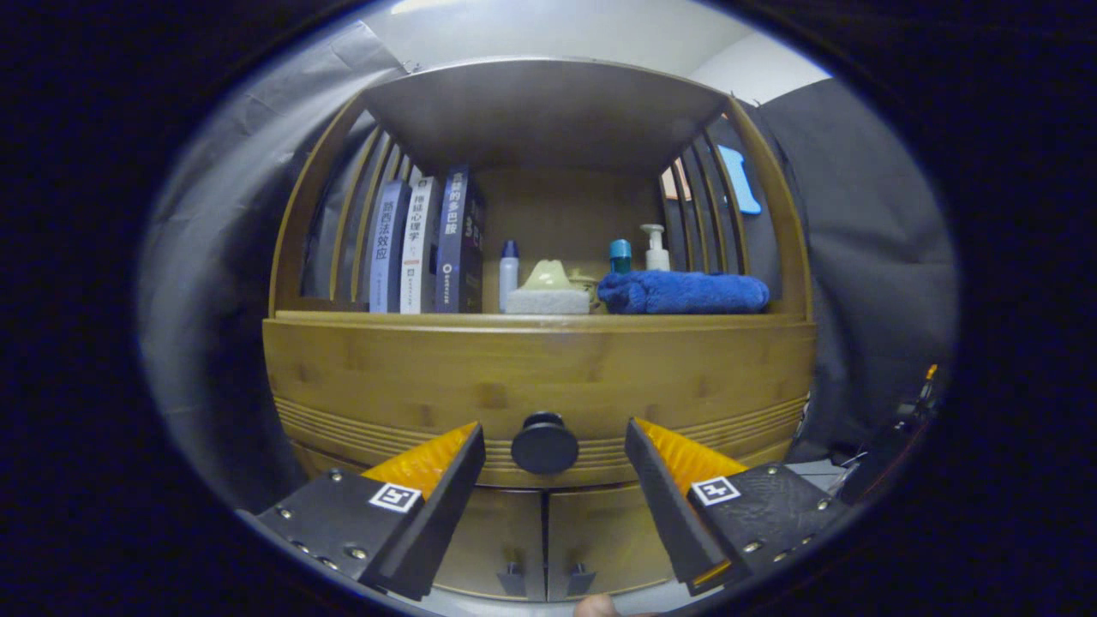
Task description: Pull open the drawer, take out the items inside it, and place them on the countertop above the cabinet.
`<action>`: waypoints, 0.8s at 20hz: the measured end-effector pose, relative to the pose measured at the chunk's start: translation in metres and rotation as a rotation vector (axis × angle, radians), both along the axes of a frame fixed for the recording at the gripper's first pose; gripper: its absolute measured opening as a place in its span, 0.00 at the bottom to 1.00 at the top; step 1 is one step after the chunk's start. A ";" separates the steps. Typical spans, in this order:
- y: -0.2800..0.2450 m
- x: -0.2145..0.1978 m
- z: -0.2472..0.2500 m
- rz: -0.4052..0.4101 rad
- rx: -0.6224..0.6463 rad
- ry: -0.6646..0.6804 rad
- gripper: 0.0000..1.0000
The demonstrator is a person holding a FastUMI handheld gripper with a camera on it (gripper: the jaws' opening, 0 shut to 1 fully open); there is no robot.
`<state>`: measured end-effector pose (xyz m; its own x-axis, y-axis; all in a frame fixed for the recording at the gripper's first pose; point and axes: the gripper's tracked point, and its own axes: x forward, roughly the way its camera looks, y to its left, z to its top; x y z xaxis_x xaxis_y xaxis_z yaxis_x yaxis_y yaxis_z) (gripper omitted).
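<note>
Nearest us we log the gripper (pixel 553 446), fingers spread wide with nothing held; each finger carries a small square marker tag. Between the fingertips, just beyond them and apart from both, we list the round dark knob (pixel 544 443) of the drawer (pixel 411 377).

Drawer: wooden front, closed, flush with the cabinet (pixel 287 257), grooved lines along its lower part. Its contents are hidden from us.

Below the drawer we record two small cabinet doors (pixel 548 540), shut, each with a dark handle beside the centre seam.

Above the drawer we enter the countertop (pixel 531 319), an open wooden shelf bay with slatted sides and a top board. Items on it, from the gripper's left finger side across:
- three books (pixel 424 244), upright, side by side;
- a slim white bottle with a dark blue cap (pixel 508 272);
- a pale sponge block (pixel 547 301) with a yellowish object (pixel 548 275) behind it;
- a folded blue towel (pixel 683 292);
- a teal-capped bottle (pixel 620 255) and a white pump bottle (pixel 656 248), behind the towel.

Grey cloth hangs on both sides of the cabinet.
</note>
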<state>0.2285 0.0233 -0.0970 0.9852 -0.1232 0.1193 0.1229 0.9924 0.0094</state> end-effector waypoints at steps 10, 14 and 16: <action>-0.019 -0.106 0.075 0.009 0.064 0.066 0.98; -0.028 -0.141 0.118 0.018 0.112 0.039 0.99; -0.032 -0.160 0.136 0.015 0.091 0.039 0.99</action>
